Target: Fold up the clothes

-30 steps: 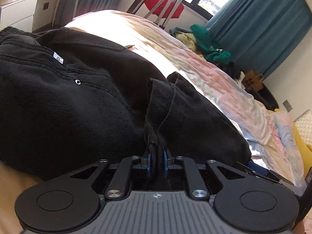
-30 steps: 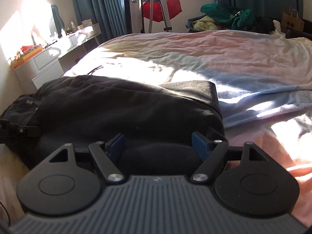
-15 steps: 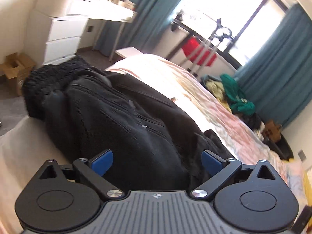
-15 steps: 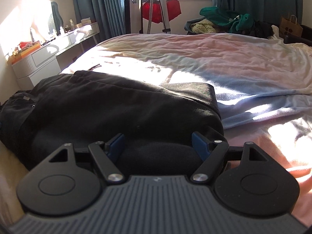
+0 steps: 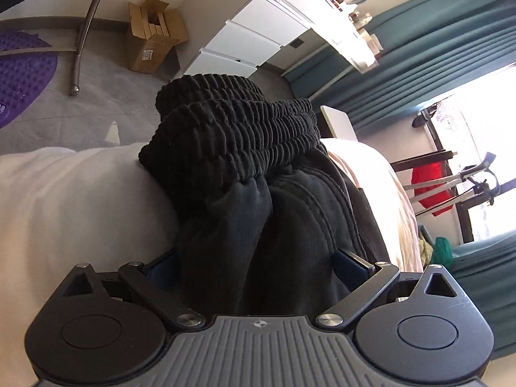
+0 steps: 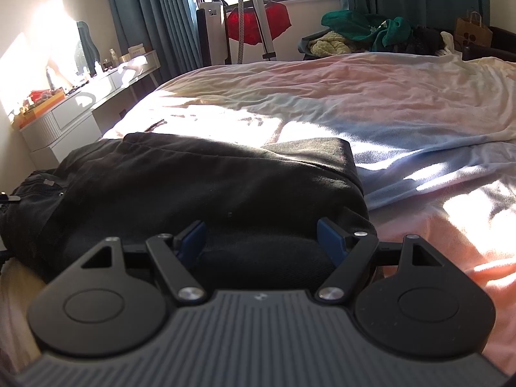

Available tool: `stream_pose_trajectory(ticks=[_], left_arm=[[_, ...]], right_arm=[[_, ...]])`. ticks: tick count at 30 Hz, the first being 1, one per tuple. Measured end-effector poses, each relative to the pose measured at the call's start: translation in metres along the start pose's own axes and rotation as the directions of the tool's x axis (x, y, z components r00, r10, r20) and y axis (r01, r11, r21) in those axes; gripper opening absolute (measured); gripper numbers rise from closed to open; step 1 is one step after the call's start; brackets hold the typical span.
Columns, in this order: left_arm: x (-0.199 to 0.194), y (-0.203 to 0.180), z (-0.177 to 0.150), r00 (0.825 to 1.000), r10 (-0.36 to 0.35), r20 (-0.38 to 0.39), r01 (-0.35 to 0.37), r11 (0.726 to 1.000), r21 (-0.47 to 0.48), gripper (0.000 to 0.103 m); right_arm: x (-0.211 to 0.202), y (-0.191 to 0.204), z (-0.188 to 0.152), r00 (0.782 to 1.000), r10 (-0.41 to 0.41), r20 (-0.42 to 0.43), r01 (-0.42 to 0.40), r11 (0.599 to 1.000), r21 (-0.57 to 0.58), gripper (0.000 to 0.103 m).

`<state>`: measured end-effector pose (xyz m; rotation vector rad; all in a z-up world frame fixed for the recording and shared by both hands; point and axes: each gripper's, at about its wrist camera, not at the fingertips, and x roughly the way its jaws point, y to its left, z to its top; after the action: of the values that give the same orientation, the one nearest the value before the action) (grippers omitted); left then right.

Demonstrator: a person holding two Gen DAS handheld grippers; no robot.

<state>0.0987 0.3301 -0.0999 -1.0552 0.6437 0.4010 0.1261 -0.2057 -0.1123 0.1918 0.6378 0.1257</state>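
A wide bed with a crumpled pastel sheet of pink, cream and pale blue [image 6: 371,96] fills most of the right wrist view, lit in patches by hard sunlight. On its near left part lies the folded pair of black trousers [image 6: 200,180], a thick dark bundle whose far edge is squared off and whose left end runs into shadow, where detail is hard to read. In the left wrist view the same garment shows its ribbed elastic waistband [image 5: 235,129], bunched at the edge of the mattress; the picture is rolled sideways, so floor and furniture stand on end.

The left gripper [image 5: 254,267] has its jaws spread wide, having just been opening; the black cloth bulges between the blue pads, which are partly hidden by it, and contact cannot be confirmed. The right gripper [image 6: 262,238] stands well open over the near edge of the bundle, cloth between its blue pads [image 6: 193,235] but not visibly pinched.

Teal curtains [image 6: 151,16] flank a bright window. A white chest of drawers [image 5: 245,42] stands by the wall, with a cardboard box [image 5: 154,32] on the grey carpet beside it. A heap of green and yellow clothes [image 6: 361,32] lies beyond the bed, cut off by its far edge.
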Motion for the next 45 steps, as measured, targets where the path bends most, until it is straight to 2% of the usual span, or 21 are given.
stream_pose_trajectory(ticks=[5, 8, 10, 13, 15, 18, 20, 22, 26, 30, 34, 36, 38, 41, 43, 45], left_arm=[[0.017, -0.011, 0.007, 0.999, 0.002, 0.042, -0.004, 0.999, 0.046, 0.094], [0.026, -0.015, 0.005, 0.997, -0.005, 0.074, 0.002, 0.999, 0.038, 0.082], [0.026, -0.013, 0.006, 0.995, -0.035, 0.096, 0.033, 0.999, 0.022, 0.059], [0.026, -0.001, 0.009, 0.989, -0.109, 0.104, 0.116, 0.991, -0.061, 0.037], [0.027, 0.009, 0.01, 0.984, -0.143, 0.107, 0.156, 0.981, -0.117, 0.031], [0.02, 0.008, 0.006, 0.979, -0.153, 0.135, 0.17, 0.978, -0.121, 0.027], [0.015, -0.004, 0.003, 0.975, -0.139, 0.172, 0.149, 0.988, -0.049, 0.025], [0.007, -0.023, -0.005, 0.967, -0.126, 0.223, 0.114, 0.991, 0.063, 0.022], [-0.02, -0.065, -0.024, 0.936, -0.167, 0.309, 0.098, 0.969, 0.227, 0.021], [-0.052, -0.116, -0.06, 0.885, -0.244, 0.396, 0.071, 0.913, 0.403, 0.021], [-0.078, -0.179, -0.115, 0.842, -0.347, 0.413, 0.048, 0.811, 0.583, 0.021], [-0.088, -0.205, -0.145, 0.824, -0.392, 0.408, 0.057, 0.775, 0.63, 0.021], [-0.099, -0.233, -0.19, 0.807, -0.443, 0.391, 0.058, 0.718, 0.693, 0.021], [-0.1, -0.261, -0.258, 0.804, -0.504, 0.317, 0.082, 0.621, 0.78, 0.021], [-0.093, -0.27, -0.307, 0.802, -0.524, 0.287, 0.066, 0.554, 0.83, 0.021], [-0.076, -0.274, -0.357, 0.813, -0.523, 0.257, 0.033, 0.482, 0.876, 0.021]], right_arm=[[0.001, 0.003, -0.003, 1.0, -0.013, 0.019, 0.013, 1.0, -0.011, 0.078], [0.001, 0.004, -0.004, 0.999, -0.019, 0.03, 0.019, 1.0, -0.011, 0.078], [0.0, 0.005, -0.005, 0.999, -0.026, 0.041, 0.026, 1.0, -0.013, 0.078], [-0.004, 0.009, -0.005, 0.996, -0.043, 0.083, 0.044, 0.999, -0.011, 0.077], [-0.011, 0.016, -0.007, 0.981, -0.111, 0.16, 0.121, 0.991, -0.054, 0.078], [-0.003, 0.024, -0.01, 0.973, -0.175, 0.148, 0.196, 0.971, -0.14, 0.078], [0.012, 0.021, -0.015, 0.979, -0.187, 0.082, 0.197, 0.969, -0.149, 0.078], [0.016, 0.017, -0.018, 0.98, -0.179, 0.086, 0.189, 0.973, -0.133, 0.078], [0.015, 0.012, -0.012, 0.984, -0.163, 0.073, 0.169, 0.982, -0.086, 0.079], [0.008, 0.008, -0.007, 0.988, -0.142, 0.065, 0.145, 0.988, -0.044, 0.079], [-0.007, -0.004, 0.002, 0.993, -0.1, 0.063, 0.098, 0.995, 0.034, 0.078], [-0.016, -0.014, 0.007, 0.991, -0.114, 0.07, 0.109, 0.991, 0.073, 0.078], [-0.025, -0.031, 0.012, 0.988, -0.137, 0.077, 0.125, 0.983, 0.137, 0.078], [-0.041, -0.07, 0.02, 0.982, -0.165, 0.089, 0.133, 0.949, 0.286, 0.078], [-0.054, -0.1, 0.023, 0.977, -0.189, 0.097, 0.136, 0.908, 0.396, 0.078], [-0.063, -0.125, 0.023, 0.975, -0.201, 0.099, 0.131, 0.872, 0.472, 0.078]])
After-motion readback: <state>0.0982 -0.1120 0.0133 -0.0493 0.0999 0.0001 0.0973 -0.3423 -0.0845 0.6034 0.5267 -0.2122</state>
